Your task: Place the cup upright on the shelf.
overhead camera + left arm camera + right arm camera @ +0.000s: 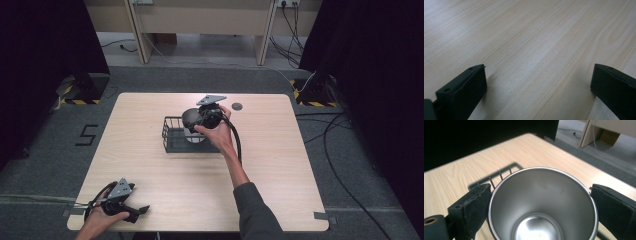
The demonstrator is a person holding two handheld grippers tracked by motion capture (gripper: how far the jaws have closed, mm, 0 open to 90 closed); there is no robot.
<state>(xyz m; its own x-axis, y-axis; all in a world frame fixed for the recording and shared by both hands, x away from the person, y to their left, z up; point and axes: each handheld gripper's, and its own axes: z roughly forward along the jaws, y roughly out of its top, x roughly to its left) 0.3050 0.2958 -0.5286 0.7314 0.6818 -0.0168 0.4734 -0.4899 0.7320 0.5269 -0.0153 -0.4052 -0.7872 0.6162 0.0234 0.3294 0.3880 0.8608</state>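
A shiny steel cup [541, 205] sits between the black jaws of my right gripper [540, 190], mouth toward the camera and empty inside. Both pads press on its rim, one on each side. In the high view my right gripper [200, 122] holds the cup [194, 137] at the right end of a black wire basket [172, 135] in the middle of the table; whether the cup touches the basket floor I cannot tell. My left gripper [142, 210] rests at the table's front left corner. Its jaws stand wide apart over bare wood [537, 70].
The light wooden table [150, 170] has a small dark round disc [237, 106] near its far edge. The basket's wire rim [499, 173] lies just behind the cup. Cables run over the floor at the right, and table legs stand behind.
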